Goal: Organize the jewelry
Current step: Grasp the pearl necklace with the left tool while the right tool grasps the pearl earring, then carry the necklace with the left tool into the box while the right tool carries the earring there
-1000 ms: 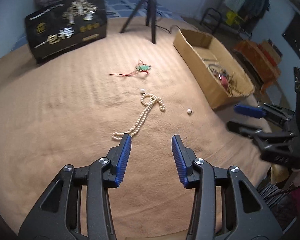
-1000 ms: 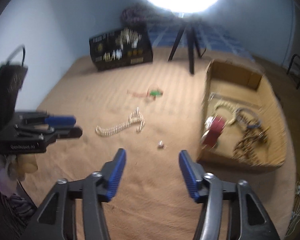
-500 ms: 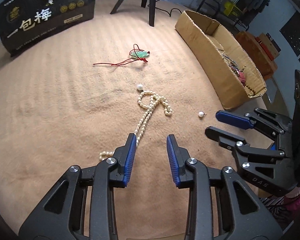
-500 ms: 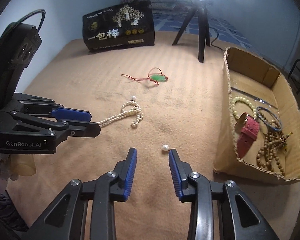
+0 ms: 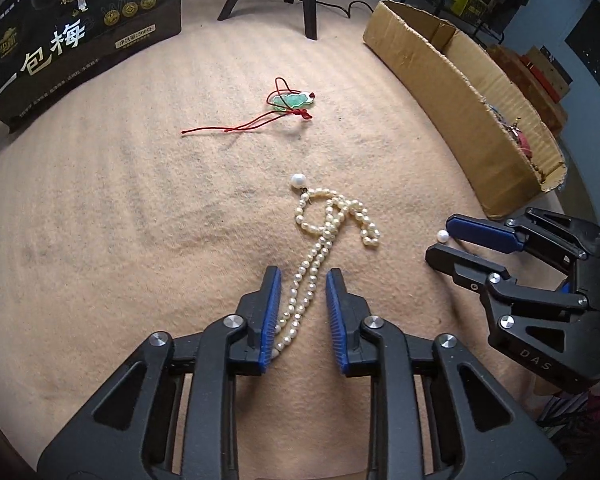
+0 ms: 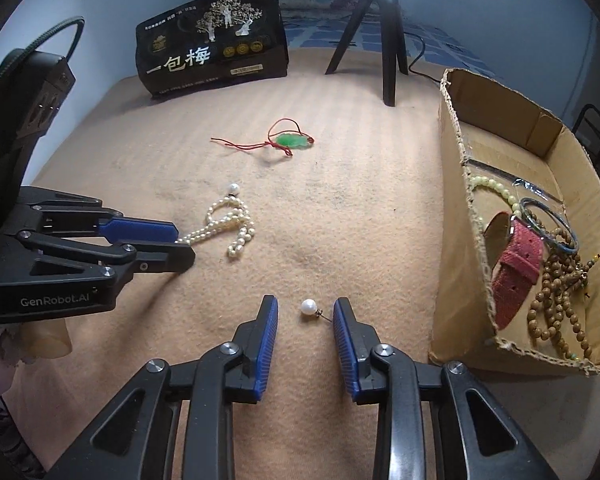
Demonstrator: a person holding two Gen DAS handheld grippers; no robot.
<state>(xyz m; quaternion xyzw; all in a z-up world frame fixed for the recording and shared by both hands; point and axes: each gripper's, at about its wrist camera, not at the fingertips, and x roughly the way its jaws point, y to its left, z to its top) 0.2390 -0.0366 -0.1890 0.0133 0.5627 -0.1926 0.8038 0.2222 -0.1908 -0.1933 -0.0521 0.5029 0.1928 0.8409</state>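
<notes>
A pearl necklace (image 5: 328, 236) lies on the tan blanket; it also shows in the right wrist view (image 6: 232, 224). My left gripper (image 5: 302, 300) is open and low, its fingers on either side of the necklace's double strand. A single pearl earring (image 6: 309, 307) lies between the open fingers of my right gripper (image 6: 305, 320); it also shows in the left wrist view (image 5: 443, 235). A green pendant on a red cord (image 5: 292, 100) lies farther back. A cardboard box (image 6: 456, 208) at the right holds a red strap, wooden beads and bangles.
A black printed bag (image 5: 72, 36) stands at the back left. A black tripod (image 6: 384, 40) stands at the back centre, with a cable beside it. The blanket's edge drops off to the right of the box.
Both grippers have moved forward and down. The left now straddles the necklace strand and the right straddles the single pearl. Both jaws have narrowed from a second ago.
</notes>
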